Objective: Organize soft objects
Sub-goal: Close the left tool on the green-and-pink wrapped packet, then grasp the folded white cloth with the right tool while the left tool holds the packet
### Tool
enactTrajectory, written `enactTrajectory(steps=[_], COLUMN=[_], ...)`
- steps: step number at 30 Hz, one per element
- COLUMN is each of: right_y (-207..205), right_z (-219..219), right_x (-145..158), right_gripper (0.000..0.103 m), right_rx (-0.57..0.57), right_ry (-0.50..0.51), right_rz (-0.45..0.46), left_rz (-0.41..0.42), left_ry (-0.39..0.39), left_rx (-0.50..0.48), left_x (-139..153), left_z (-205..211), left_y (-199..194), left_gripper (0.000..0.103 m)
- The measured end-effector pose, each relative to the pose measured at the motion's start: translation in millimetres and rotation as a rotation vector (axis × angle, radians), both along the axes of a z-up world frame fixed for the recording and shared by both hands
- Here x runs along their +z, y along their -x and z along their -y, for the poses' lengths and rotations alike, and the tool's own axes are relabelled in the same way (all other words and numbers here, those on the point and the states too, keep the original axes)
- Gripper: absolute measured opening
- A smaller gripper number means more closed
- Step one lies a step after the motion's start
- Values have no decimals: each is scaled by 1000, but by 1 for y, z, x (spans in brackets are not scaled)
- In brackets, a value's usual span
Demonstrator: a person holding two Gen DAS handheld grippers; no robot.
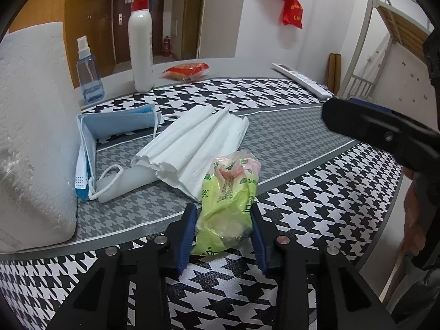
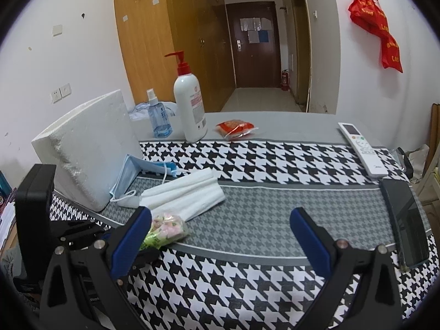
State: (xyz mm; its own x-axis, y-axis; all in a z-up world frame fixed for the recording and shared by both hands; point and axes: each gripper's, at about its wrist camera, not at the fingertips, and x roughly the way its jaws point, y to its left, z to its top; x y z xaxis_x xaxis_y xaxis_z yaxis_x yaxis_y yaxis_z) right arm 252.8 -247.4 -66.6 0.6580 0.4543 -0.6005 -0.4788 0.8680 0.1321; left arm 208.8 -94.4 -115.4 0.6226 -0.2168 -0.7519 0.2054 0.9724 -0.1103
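**Left claw pinching the green bag**

We are pinching the green plastic bag (image 1: 229, 206) in our left gripper (image 1: 224, 236), near the desk's front edge, its far end touching the folded white tissues (image 1: 192, 148). Blue face masks (image 1: 110, 126) are leaning on the foam block (image 1: 33, 137) by the left edge. Our right gripper (image 2: 220, 236) is hovering spread wide, holding nothing

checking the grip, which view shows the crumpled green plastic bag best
The left wrist view: the crumpled green plastic bag fills the centre, held between the left gripper's blue pads. The right wrist view shows only its far end, partly hidden behind a blue finger.
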Motion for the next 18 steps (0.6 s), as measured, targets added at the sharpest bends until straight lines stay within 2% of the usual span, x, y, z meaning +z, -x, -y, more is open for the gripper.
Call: enactTrajectory(steps=[9, 18], right_y=[-6, -9], right_z=[-12, -35], right_x=[-8, -17], right_gripper=[102, 102], right_rx=[16, 49], right_ry=[12, 45], right_rz=[-32, -60], left_rz=[33, 54], left_ry=[10, -6], left_rx=[1, 56], left_x=[7, 10], left_z=[-11, -35], left_y=[15, 25], left_gripper=[37, 37])
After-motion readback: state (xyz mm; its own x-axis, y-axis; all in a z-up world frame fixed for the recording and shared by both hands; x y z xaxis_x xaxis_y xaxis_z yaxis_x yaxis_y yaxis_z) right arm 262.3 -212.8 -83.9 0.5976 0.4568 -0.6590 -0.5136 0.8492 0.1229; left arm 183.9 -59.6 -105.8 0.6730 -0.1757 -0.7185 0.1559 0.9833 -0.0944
